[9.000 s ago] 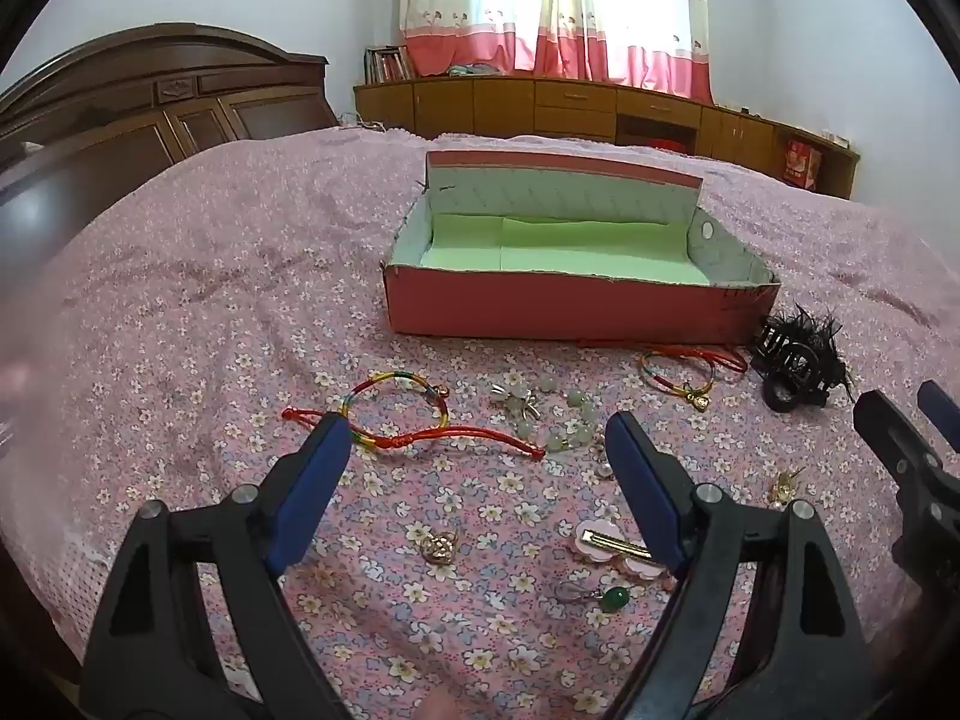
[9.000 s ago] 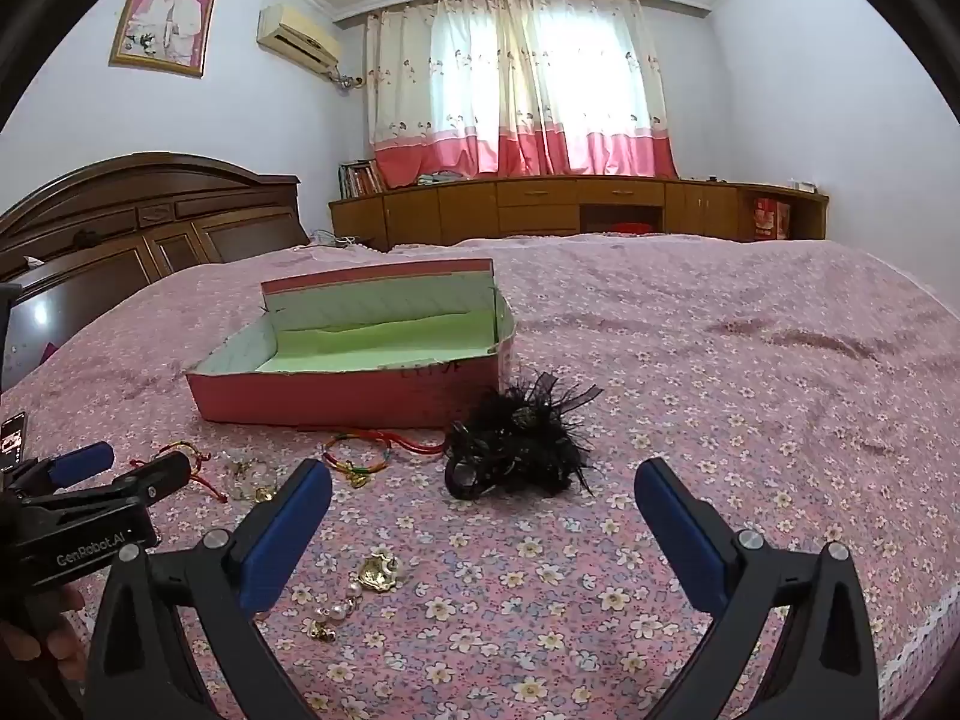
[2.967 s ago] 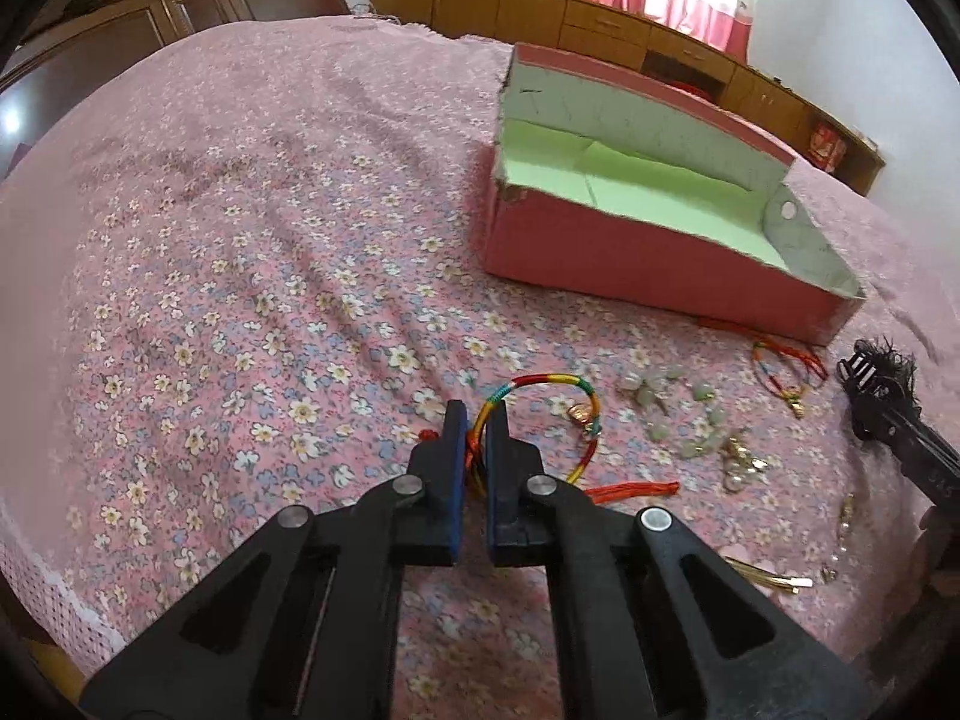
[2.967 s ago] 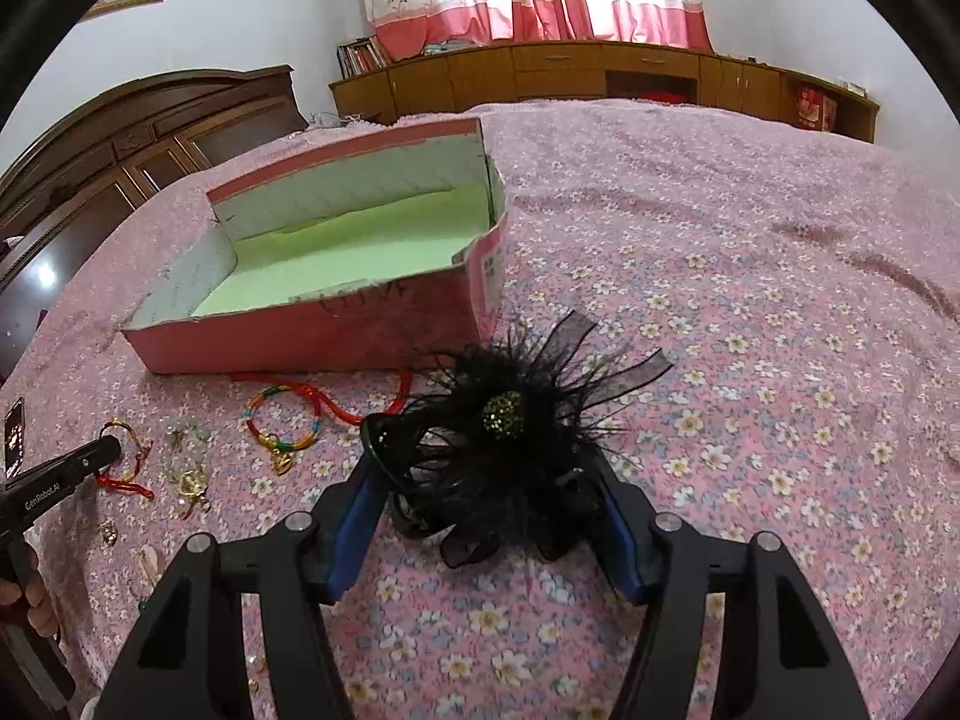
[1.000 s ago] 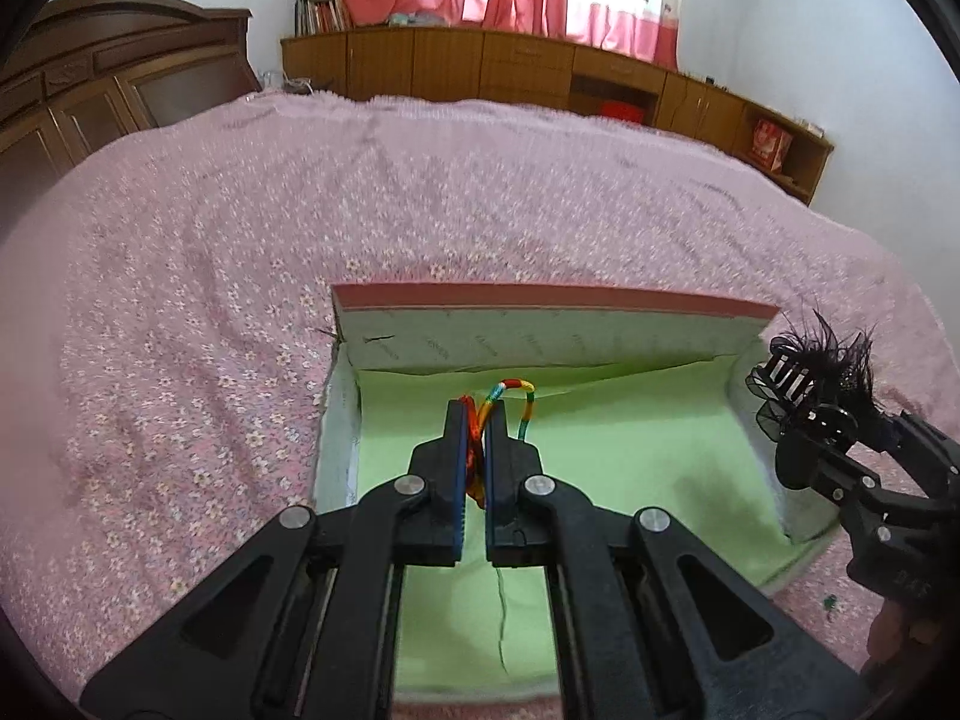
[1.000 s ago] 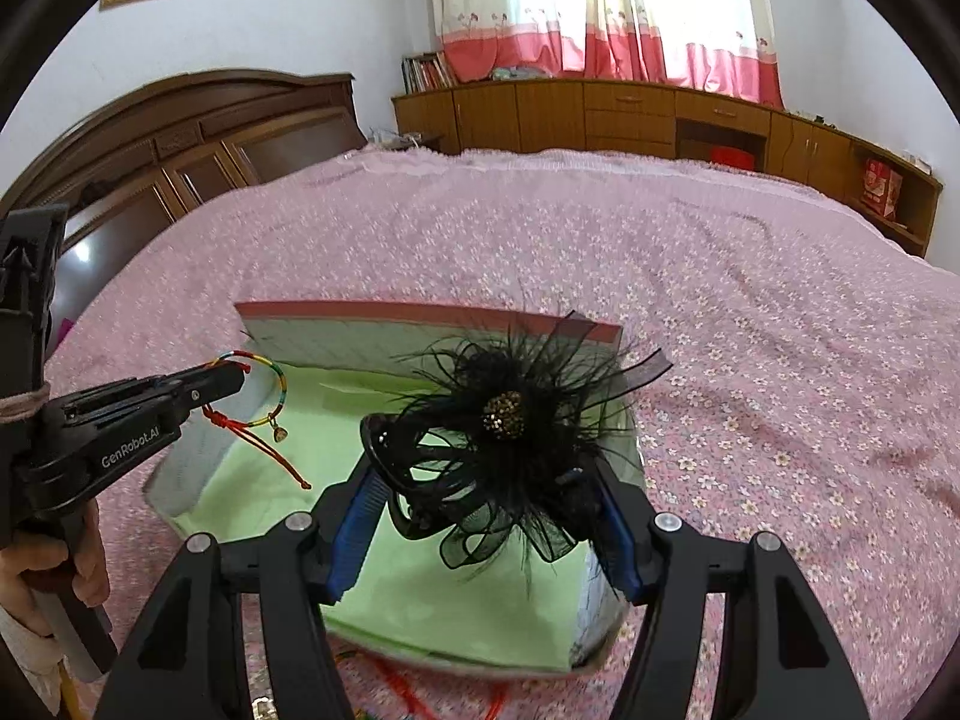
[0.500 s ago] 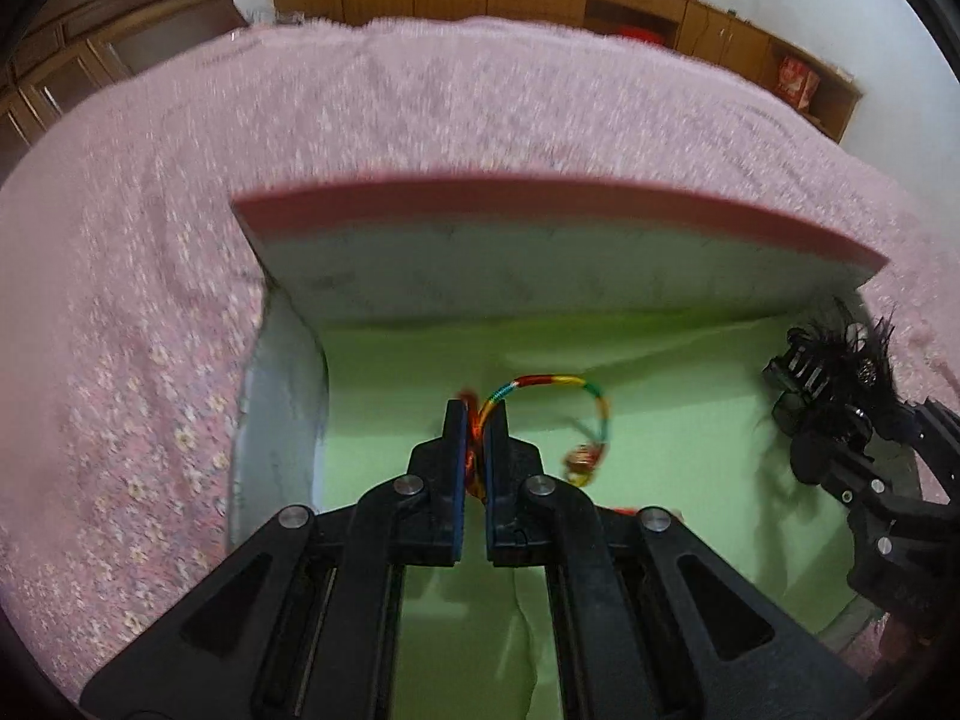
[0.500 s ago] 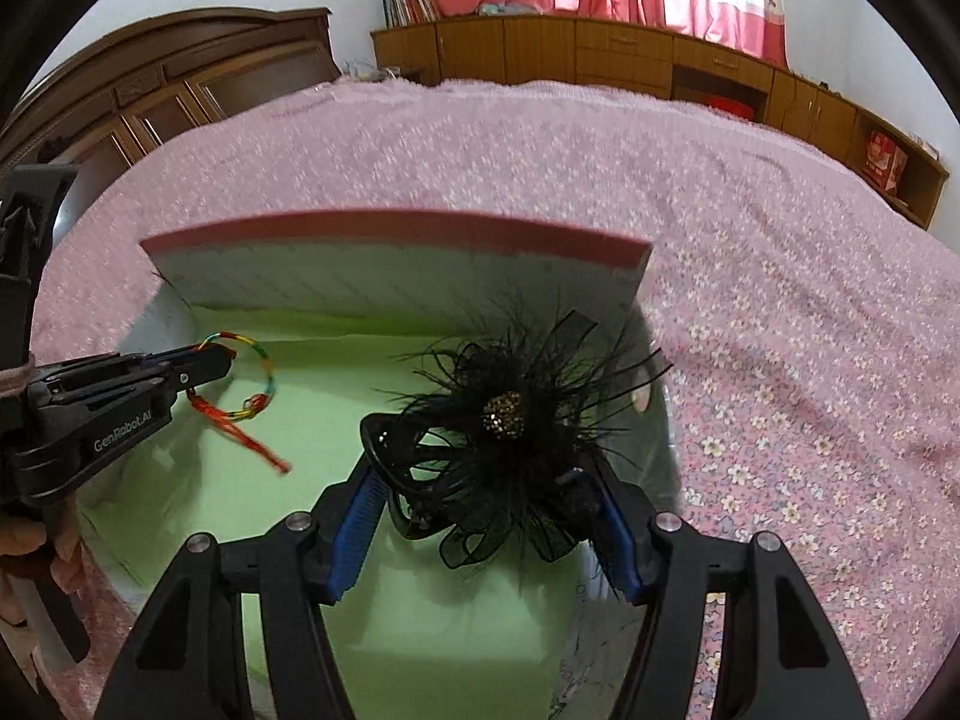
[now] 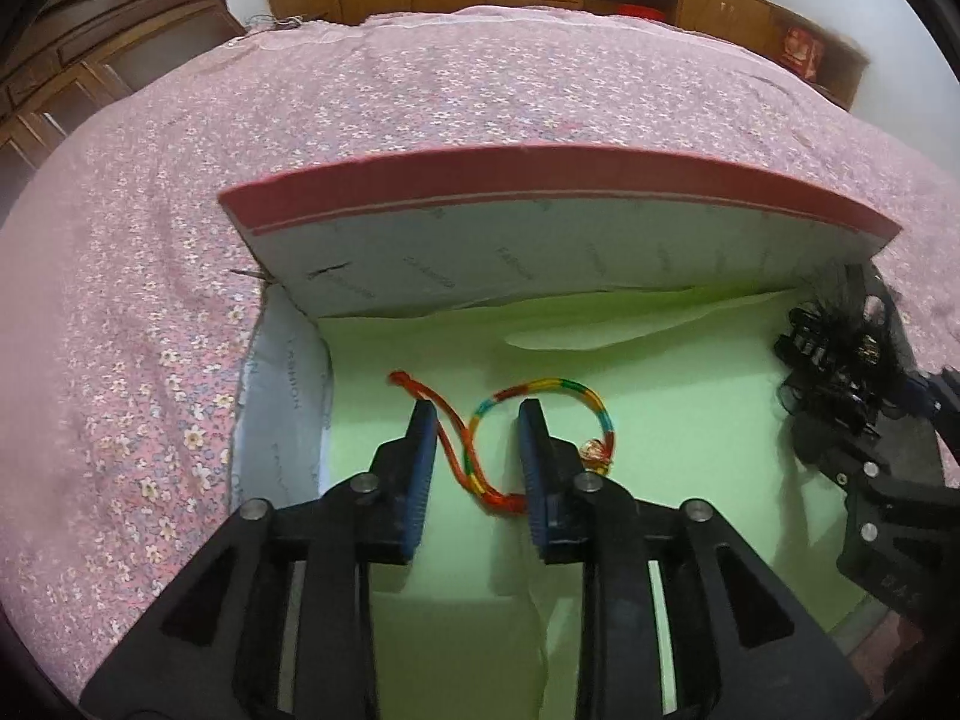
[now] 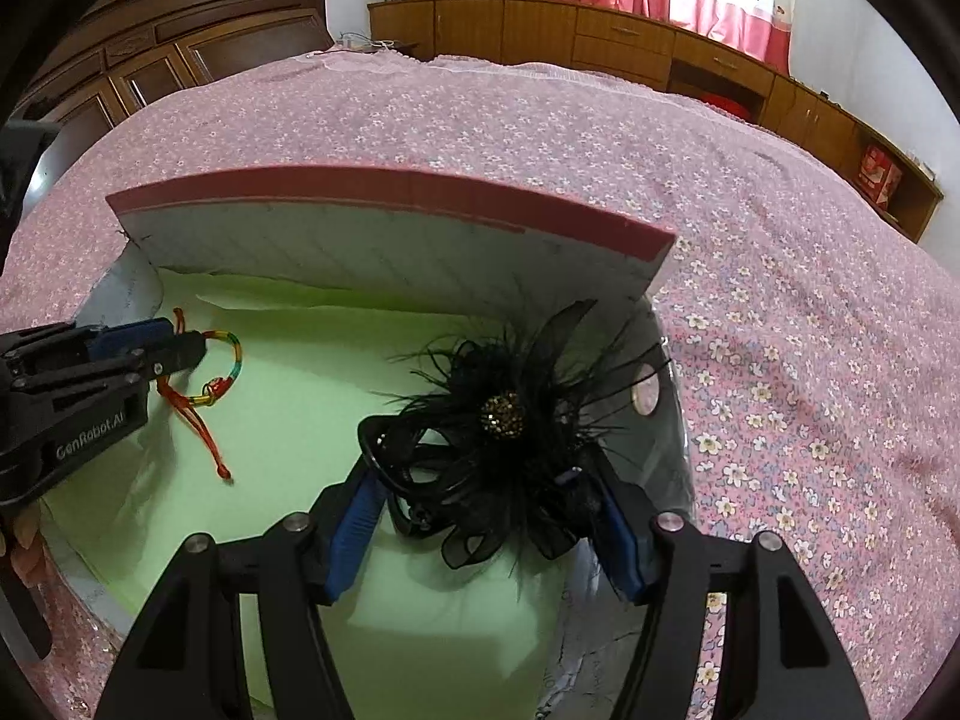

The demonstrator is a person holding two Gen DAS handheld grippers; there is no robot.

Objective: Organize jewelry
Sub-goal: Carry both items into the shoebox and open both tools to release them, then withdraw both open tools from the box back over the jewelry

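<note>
A pink box (image 9: pixel 540 264) lined in green lies open on the bed, and both grippers are down inside it. My left gripper (image 9: pixel 476 408) has its jaws opening. The rainbow bracelet (image 9: pixel 540 387) with its red cord lies loose on the green floor between the fingers, and neither pad presses it. In the right wrist view the left gripper (image 10: pixel 186 345) and the bracelet (image 10: pixel 234 360) sit at the box's (image 10: pixel 390 252) left end. My right gripper (image 10: pixel 486 480) is at the right end, with its pads still against a black feathered hair clip (image 10: pixel 504 408). That clip (image 9: pixel 840 360) also shows in the left wrist view.
The box rests on a pink floral bedspread (image 9: pixel 420 90). A tall back wall of the box stands beyond both grippers. A dark wooden headboard (image 10: pixel 180 42) is at the far left, and low wooden cabinets (image 10: pixel 600 36) run under the curtained window. A person's fingers (image 10: pixel 18 540) hold the left tool.
The left jaws have parted, and the bracelet has dropped from them onto the green floor. Both grippers have sunk a little deeper into the box. The hair clip stays between the right fingers.
</note>
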